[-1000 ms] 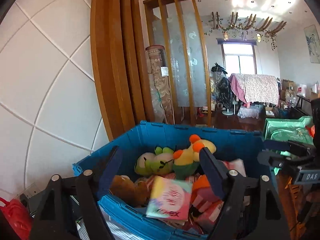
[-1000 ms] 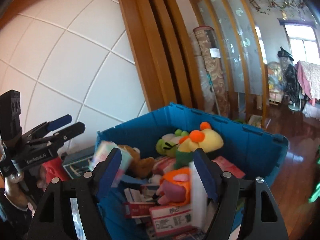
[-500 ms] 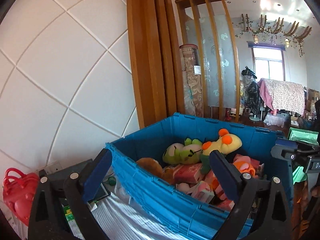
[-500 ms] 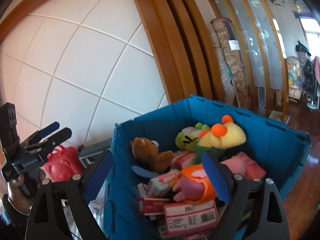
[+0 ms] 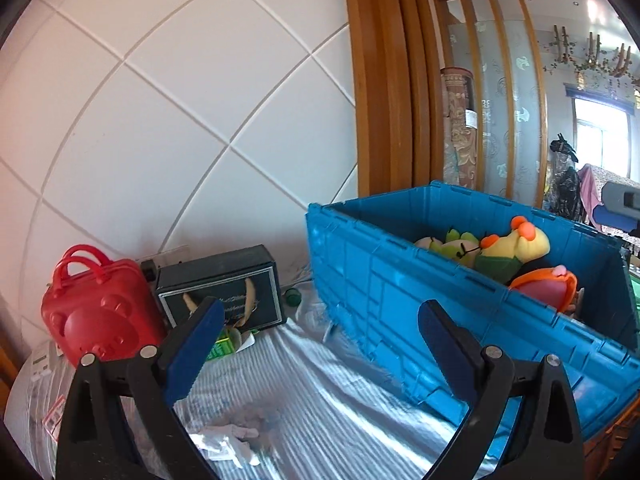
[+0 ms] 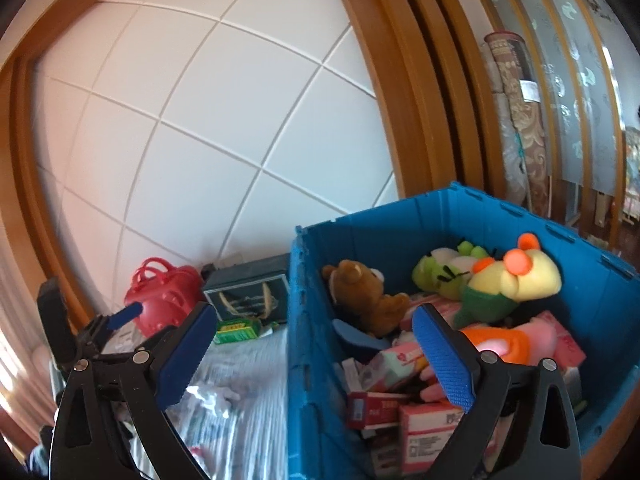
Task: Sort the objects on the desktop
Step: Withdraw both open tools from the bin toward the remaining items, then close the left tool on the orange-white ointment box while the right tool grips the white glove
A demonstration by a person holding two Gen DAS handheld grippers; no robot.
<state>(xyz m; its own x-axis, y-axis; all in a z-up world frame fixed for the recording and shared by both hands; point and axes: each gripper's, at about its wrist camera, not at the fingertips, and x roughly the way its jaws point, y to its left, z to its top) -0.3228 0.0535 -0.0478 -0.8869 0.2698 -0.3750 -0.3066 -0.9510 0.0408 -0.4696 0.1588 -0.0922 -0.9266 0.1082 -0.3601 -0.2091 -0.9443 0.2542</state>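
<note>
Two handheld grippers face a blue plastic crate (image 6: 460,224) standing on a worktop (image 5: 320,392) covered in pale striped cloth. The crate already holds plush toys, among them a brown teddy bear (image 6: 360,292) and a yellow plush with orange eyes (image 6: 520,276), above small cartons.

The left gripper (image 5: 316,344) points at the cloth beside the crate; its jaws stand wide apart, with nothing between them. The right gripper (image 6: 316,348) straddles the crate's near corner; its jaws have just been opening and are likewise empty.

Unsorted things sit at the wall: a red bear-faced toy case (image 5: 96,308), a dark gift box (image 5: 224,288) and a green packet (image 5: 224,344).

Likely risks: a wide jaw could catch the crate wall, or the two grippers could collide reaching for the same cluster.
</note>
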